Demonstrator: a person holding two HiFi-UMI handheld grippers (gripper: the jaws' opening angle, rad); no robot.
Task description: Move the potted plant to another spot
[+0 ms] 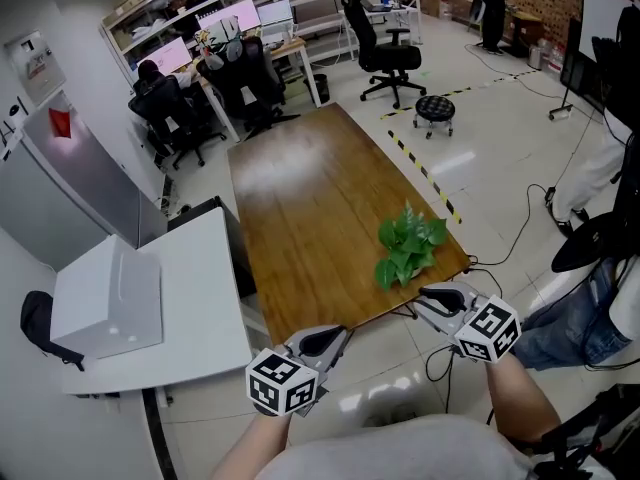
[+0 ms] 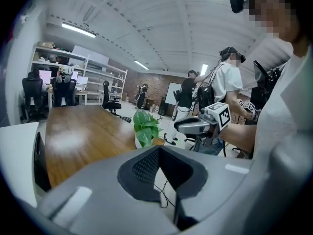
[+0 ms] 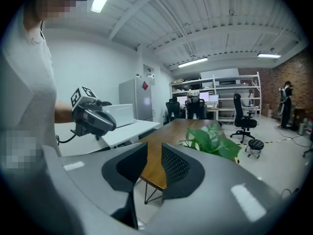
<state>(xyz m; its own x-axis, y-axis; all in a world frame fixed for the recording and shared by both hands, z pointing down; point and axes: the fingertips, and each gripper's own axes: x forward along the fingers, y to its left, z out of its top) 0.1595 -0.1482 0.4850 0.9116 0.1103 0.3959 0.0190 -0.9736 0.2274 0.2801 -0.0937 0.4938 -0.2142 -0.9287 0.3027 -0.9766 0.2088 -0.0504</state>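
The potted plant [image 1: 408,246], a small bush of green leaves, stands near the near right corner of the long wooden table [image 1: 300,218]. Both grippers hover off the table's near edge, over the floor. My left gripper [image 1: 330,340] is below the near edge, left of the plant, jaws together and empty. My right gripper [image 1: 430,298] is just short of the plant, its jaws a narrow gap apart with nothing between them. In the left gripper view the plant [image 2: 145,129] is ahead beyond the closed tips [image 2: 159,151]. In the right gripper view the plant [image 3: 212,138] lies ahead to the right of the jaws [image 3: 154,151].
A white desk [image 1: 200,308] with a white box [image 1: 110,298] adjoins the table's left side, with a grey cabinet [image 1: 70,188] behind. Office chairs [image 1: 385,53] and a stool [image 1: 435,108] stand beyond the table. A seated person's legs [image 1: 570,318] and floor cables are at right.
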